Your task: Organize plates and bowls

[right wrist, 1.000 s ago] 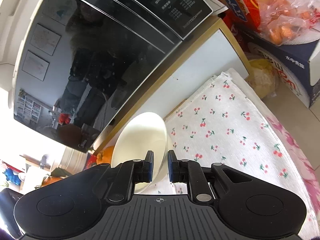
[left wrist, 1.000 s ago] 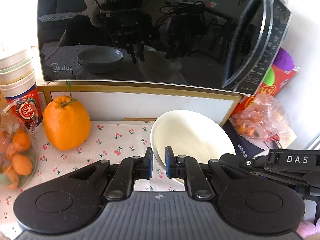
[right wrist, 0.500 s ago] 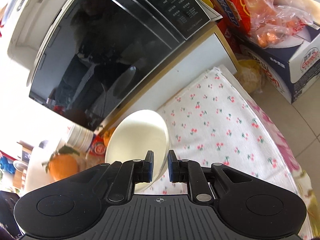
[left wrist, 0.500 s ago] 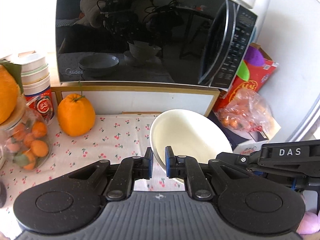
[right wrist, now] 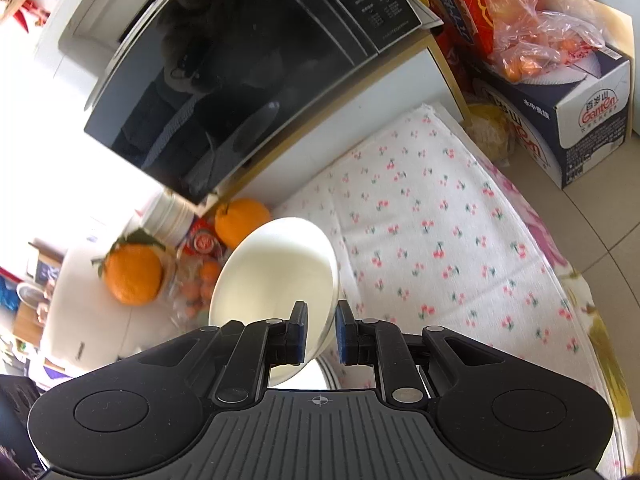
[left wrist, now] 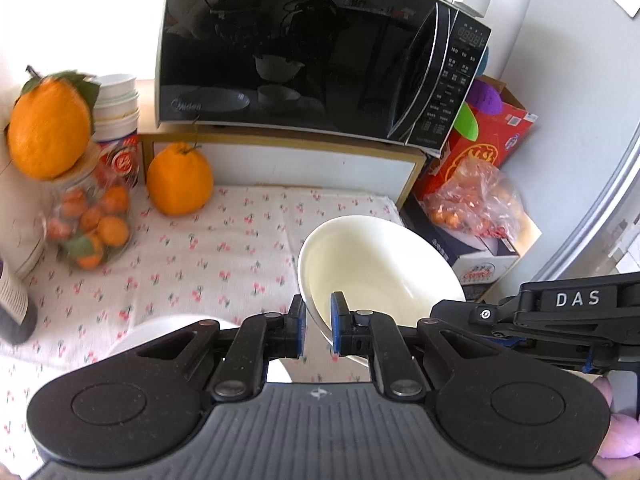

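Left wrist tool hides bowl's near rim.

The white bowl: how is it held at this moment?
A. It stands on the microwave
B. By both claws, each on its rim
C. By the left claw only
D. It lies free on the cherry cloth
B: the left claw and the right claw each pinch the rim of the white bowl, which is tilted.

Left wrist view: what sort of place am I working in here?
Most likely a home kitchen corner: a black microwave on a shelf, loose oranges, and a cherry-print cloth beneath the white bowl both tools grip.
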A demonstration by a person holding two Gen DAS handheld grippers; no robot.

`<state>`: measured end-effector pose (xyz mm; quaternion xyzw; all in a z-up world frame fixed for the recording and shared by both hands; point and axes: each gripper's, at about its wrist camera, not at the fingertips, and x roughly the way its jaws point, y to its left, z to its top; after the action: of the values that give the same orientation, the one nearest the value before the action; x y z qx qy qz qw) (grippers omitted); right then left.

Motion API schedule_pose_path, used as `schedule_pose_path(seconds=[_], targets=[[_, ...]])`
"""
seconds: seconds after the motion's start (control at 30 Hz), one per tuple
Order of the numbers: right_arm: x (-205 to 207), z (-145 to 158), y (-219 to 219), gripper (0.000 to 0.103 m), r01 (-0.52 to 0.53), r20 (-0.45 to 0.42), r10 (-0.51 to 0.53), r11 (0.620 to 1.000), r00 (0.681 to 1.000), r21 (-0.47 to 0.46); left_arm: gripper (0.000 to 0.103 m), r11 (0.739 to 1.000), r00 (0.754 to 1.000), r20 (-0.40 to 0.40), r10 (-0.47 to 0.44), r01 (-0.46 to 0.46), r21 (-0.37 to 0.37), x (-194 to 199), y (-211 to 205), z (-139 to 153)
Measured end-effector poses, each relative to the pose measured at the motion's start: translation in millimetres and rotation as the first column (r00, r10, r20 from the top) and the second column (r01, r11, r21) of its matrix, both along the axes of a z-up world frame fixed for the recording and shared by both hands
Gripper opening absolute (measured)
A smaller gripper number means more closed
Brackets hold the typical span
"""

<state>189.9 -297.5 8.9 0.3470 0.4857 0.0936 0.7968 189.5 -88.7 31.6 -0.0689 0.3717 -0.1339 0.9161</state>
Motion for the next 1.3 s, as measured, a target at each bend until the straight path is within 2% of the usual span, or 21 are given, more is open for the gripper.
schedule_pose_path(seconds=[0.43, 0.6, 0.73, 0.9, 1.07, 1.3], targets=[[-46.9, -10.6, 13.0, 0.015, -0.022, -0.035, 0.021, 0.999, 0.999, -0.03, 0.012, 1.0, 0.999, -0.026, -0.027, 0.027, 0.012, -52.5, 11.9, -16.1], [-60.4, -17.6, 14.4, 0.015, -0.025, -0.032, 0.023, 0.998, 0.999, -0.051, 0.012, 0.999, 0.999, -0.036, -0.038, 0.037, -0.024, -62.9, 14.4, -22.5], [-68.4, -27.5, 9.7, 0.015, -0.005, -0.056, 0.003, 0.999, 0.998, -0.032, 0.012, 0.998, 0.998, -0.04, -0.049, 0.047, -0.044, -66.1, 12.9, -28.2], [-72.5, -24.0, 1.6, 0.015, 0.017, -0.066, -0.018, 1.0, 0.998, -0.023, 0.012, 0.994, 0.995, -0.08, -0.056, 0.048, -0.095, -67.0, 13.6, -35.0], [-76.4, -23.1, 1.5, 0.015, -0.003, -0.072, -0.003, 0.996, 0.997, -0.086, 0.012, 0.993, 0.992, -0.105, -0.072, 0.061, -0.105, -68.0, 7.8, -41.1], [-81.4, -33.7, 1.3, 0.016, -0.023, -0.117, 0.005, 0.987, 0.993, -0.158, 0.012, 0.994, 0.986, -0.137, -0.093, 0.083, -0.076, -70.6, -2.8, -51.3]])
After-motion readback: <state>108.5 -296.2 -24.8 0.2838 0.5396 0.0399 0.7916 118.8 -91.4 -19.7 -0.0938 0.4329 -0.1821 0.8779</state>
